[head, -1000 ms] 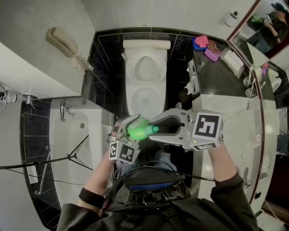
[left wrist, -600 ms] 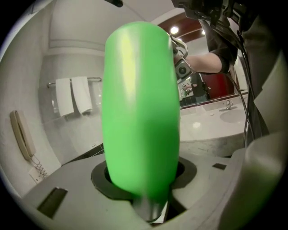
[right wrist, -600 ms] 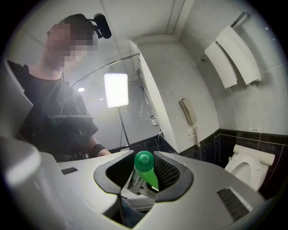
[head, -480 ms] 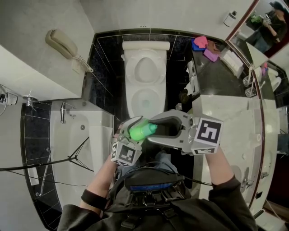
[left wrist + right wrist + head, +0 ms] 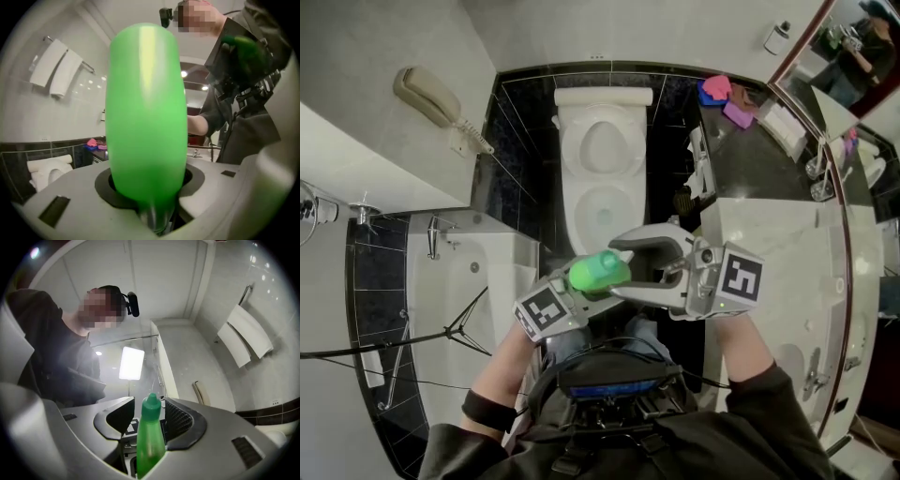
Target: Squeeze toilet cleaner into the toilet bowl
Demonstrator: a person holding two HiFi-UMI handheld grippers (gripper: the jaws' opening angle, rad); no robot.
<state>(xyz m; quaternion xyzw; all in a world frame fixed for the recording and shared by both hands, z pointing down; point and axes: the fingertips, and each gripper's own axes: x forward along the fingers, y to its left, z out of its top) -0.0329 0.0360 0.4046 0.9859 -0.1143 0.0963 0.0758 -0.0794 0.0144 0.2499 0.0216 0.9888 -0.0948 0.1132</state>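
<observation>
The left tongs [image 5: 584, 283] are clamped on the fat end of a green bottle [image 5: 598, 272]. The bottle lies nearly flat in front of the person, and its cap [image 5: 151, 404] points to the right. In the left gripper view the bottle fills most of the picture. That makes the pads hard to see, but they seem to press on its sides.

The right tongs [image 5: 625, 269] reach in from the right. Their jaws stand apart and have just been opening. The cap end of the bottle sits between them with a gap on each side, so they do not squeeze it.

The toilet [image 5: 574, 187] is farther away, past the bottle, with its lid up and its bowl open. In the head view the bottle shows just nearer than the bowl's front edge. A bathtub [image 5: 478, 281] is on the left and a pale counter [image 5: 787, 281] is on the right.
</observation>
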